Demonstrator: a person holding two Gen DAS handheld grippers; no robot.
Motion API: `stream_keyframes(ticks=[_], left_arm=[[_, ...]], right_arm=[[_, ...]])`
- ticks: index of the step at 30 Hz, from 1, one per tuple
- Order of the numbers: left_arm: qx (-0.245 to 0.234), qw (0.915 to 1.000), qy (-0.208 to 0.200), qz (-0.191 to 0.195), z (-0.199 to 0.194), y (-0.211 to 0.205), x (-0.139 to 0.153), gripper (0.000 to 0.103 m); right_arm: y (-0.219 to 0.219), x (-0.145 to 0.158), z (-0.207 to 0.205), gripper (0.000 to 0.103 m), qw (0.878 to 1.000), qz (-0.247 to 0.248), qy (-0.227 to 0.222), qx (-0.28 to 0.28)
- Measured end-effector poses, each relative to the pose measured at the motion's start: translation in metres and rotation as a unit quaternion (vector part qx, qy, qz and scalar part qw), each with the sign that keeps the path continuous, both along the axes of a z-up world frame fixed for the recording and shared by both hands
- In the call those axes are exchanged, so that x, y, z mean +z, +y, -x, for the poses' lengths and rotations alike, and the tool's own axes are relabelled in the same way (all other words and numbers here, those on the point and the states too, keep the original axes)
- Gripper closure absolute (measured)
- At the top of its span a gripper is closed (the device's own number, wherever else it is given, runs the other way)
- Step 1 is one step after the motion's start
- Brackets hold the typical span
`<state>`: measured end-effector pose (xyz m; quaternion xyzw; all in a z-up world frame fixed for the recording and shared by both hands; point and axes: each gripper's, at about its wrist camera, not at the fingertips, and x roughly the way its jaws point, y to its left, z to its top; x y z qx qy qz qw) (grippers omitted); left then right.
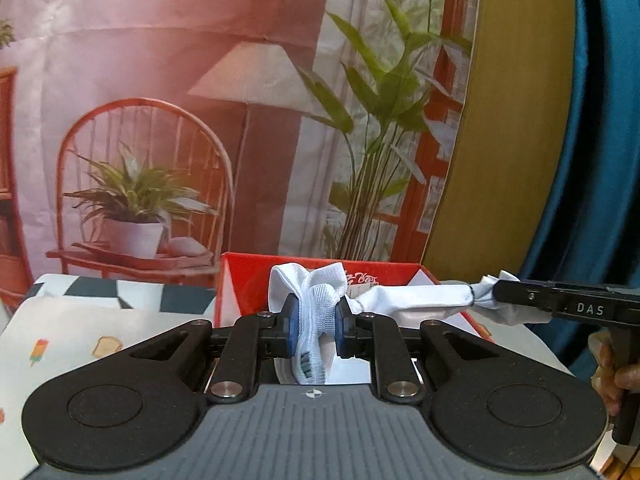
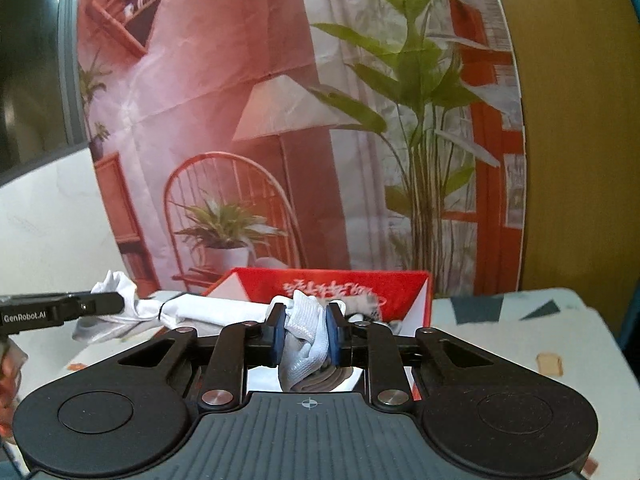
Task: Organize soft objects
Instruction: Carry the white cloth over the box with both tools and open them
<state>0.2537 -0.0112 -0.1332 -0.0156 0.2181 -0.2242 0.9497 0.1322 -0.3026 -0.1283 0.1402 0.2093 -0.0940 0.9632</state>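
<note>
A white cloth (image 1: pixel 420 300) hangs stretched between my two grippers, above an open red box (image 1: pixel 240 280). In the left wrist view my left gripper (image 1: pixel 318 320) is shut on the cloth's ribbed knit end, its blue pads pressing the bunched fabric. My right gripper (image 1: pixel 498 290) comes in from the right and pinches the cloth's other end. In the right wrist view my right gripper (image 2: pixel 306 332) is shut on bunched white knit fabric, and the white cloth (image 2: pixel 208 312) runs left to my left gripper (image 2: pixel 120 302). The red box (image 2: pixel 360 280) sits just beyond the fingers.
The box stands on a table cover (image 1: pixel 80 340) printed with small pictures and dark shapes, also seen as the table cover (image 2: pixel 520 340). A printed backdrop (image 1: pixel 160 120) of a chair, lamp and plants hangs behind. A person's hand (image 1: pixel 616 380) holds the right gripper's handle.
</note>
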Motion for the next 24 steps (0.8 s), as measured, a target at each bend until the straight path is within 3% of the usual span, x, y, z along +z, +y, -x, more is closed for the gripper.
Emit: stream_keyframes(ticks=[11,19,24], left_arm=[[0.002,0.9968,0.061,-0.051,-0.084,-0.028,-0.034,0.085],[-0.002,0.9909,0.114,-0.072,-0.117,-0.032,-0.066,0.085],[-0.012,0.9890,0.121,-0.084,-0.120,-0.036,-0.073,0.084]], right_arm=[[-0.017,-0.034,-0.092,0.085,0.992,0.075,0.099,-0.003],[-0.018,-0.068,-0.130,0.085,0.981,0.064,0.182,0.002],[-0.024,-0.084,-0.137,0.085,0.977,0.034,0.211,0.003]])
